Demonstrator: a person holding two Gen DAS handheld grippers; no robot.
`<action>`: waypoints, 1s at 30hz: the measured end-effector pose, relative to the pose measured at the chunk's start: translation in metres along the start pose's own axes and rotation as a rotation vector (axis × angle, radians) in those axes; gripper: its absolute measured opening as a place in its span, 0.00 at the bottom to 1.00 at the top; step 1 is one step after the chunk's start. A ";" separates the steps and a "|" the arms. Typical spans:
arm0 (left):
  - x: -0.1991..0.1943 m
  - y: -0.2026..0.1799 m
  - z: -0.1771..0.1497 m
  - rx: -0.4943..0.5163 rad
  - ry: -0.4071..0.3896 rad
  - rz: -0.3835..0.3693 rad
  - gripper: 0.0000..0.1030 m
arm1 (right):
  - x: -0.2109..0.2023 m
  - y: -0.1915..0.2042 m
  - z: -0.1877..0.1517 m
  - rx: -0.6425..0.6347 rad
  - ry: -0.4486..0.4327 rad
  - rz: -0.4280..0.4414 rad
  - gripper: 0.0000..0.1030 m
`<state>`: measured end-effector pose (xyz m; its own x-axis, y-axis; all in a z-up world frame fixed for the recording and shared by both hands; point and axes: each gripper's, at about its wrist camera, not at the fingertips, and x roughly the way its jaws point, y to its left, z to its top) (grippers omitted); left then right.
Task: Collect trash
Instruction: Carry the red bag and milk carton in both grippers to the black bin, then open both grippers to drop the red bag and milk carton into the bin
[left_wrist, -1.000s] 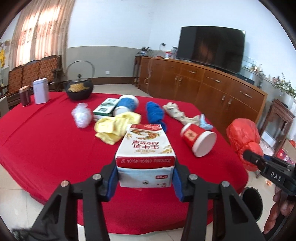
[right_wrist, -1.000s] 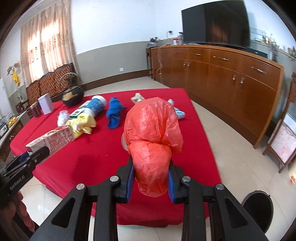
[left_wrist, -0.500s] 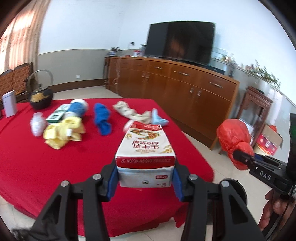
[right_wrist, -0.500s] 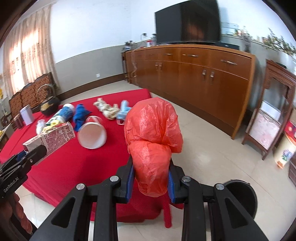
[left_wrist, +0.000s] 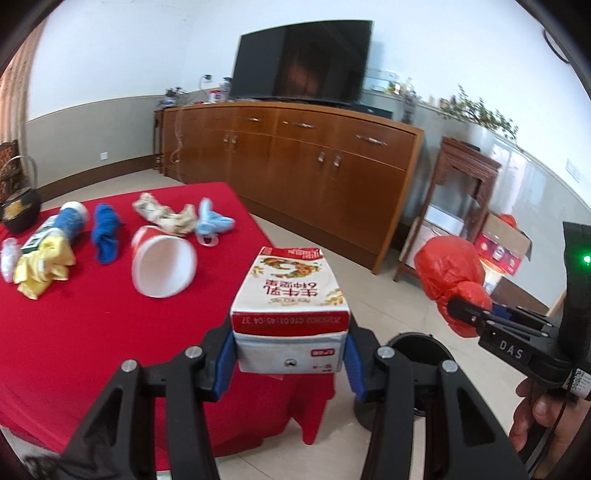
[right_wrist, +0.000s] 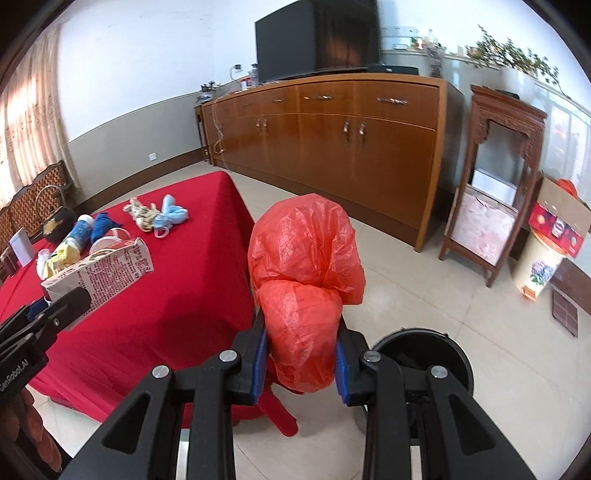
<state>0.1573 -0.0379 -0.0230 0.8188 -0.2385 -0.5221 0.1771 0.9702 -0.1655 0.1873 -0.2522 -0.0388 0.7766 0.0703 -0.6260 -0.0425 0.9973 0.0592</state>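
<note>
My left gripper (left_wrist: 290, 363) is shut on a red-and-white milk carton (left_wrist: 290, 306), held above the corner of the red-clothed table (left_wrist: 74, 325). My right gripper (right_wrist: 301, 360) is shut on a crumpled red plastic bag (right_wrist: 304, 280), held over the floor beside the table. A round black trash bin (right_wrist: 439, 358) stands on the floor just below and right of both grippers; it also shows in the left wrist view (left_wrist: 417, 347). The carton also shows in the right wrist view (right_wrist: 99, 273), and the bag in the left wrist view (left_wrist: 448, 273).
On the table lie a red paper cup (left_wrist: 164, 264) on its side, yellow cloth (left_wrist: 42, 267), blue cloth (left_wrist: 105, 232), a beige rag (left_wrist: 164, 218), a light-blue mask (left_wrist: 214, 223) and a black kettle (left_wrist: 18, 208). A long wooden sideboard (right_wrist: 332, 125) and a small wooden stand (right_wrist: 495, 177) line the wall.
Both grippers have swung right with their loads, off the table toward its corner. The black bin now lies closer beneath them and the table items have shifted left.
</note>
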 end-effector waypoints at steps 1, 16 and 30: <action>0.003 -0.008 -0.001 0.009 0.008 -0.013 0.49 | 0.000 -0.005 -0.003 0.005 0.003 -0.004 0.31; 0.059 -0.110 -0.019 0.120 0.119 -0.133 0.49 | 0.015 -0.106 -0.038 0.078 0.090 -0.070 0.31; 0.123 -0.188 -0.063 0.187 0.277 -0.209 0.49 | 0.063 -0.202 -0.081 0.051 0.251 -0.041 0.31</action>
<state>0.1906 -0.2525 -0.1088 0.5810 -0.4093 -0.7035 0.4418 0.8845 -0.1497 0.1943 -0.4474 -0.1534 0.5965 0.0385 -0.8017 0.0227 0.9976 0.0648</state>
